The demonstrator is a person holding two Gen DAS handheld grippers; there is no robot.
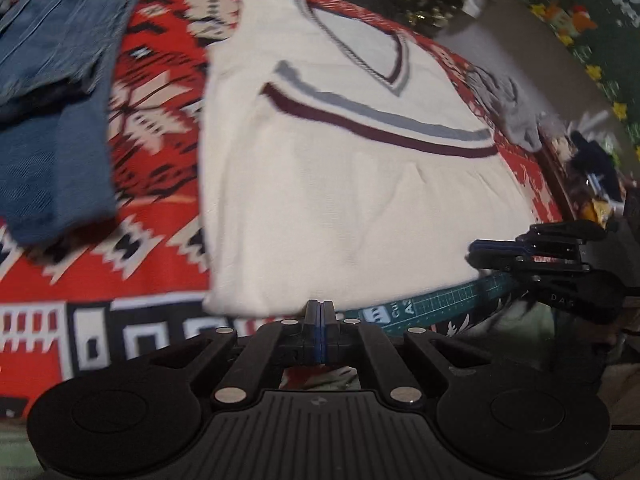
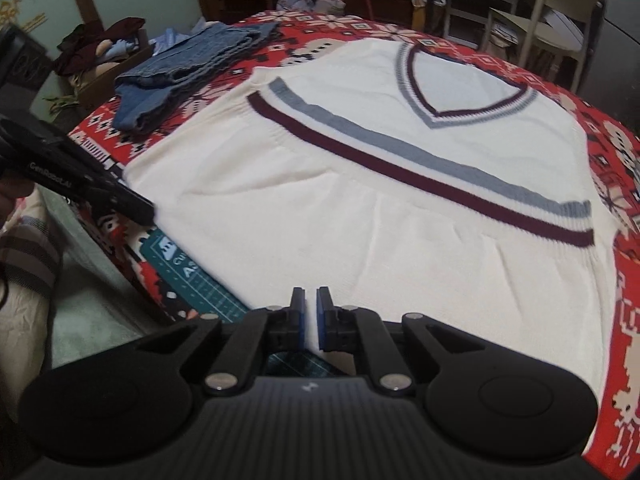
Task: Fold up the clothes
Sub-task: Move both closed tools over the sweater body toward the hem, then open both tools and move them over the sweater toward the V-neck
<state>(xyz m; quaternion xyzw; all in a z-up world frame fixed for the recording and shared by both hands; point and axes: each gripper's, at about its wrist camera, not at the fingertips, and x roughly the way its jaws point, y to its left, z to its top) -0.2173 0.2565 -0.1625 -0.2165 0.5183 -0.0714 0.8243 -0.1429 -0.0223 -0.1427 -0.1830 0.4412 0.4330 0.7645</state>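
closest to me, both sets of black fingers hang over the near hem of the white sweater, which lies flat on the red patterned cloth with its v-neck at the far end. a sleeve with maroon and grey stripes is already folded across the chest.

going left to right: folded blue jeans sit off to the left, well apart from the sweater. then my left gripper, clenched tight with the blue pads meeting; its tips sit right at the hem's left corner, and i cannot tell whether any fabric is caught between them. a corner of green cutting mat peeks out from under the hem between my hands. on the right, my right gripper is nearly closed, with a thin gap between the pads; whether it pinches the hem edge i cannot tell either.

i judge this as the start of the bottom-to-top fold. next i'd need a sure pinch on both hem corners, then an even lift toward the collar so the fold lands straight.
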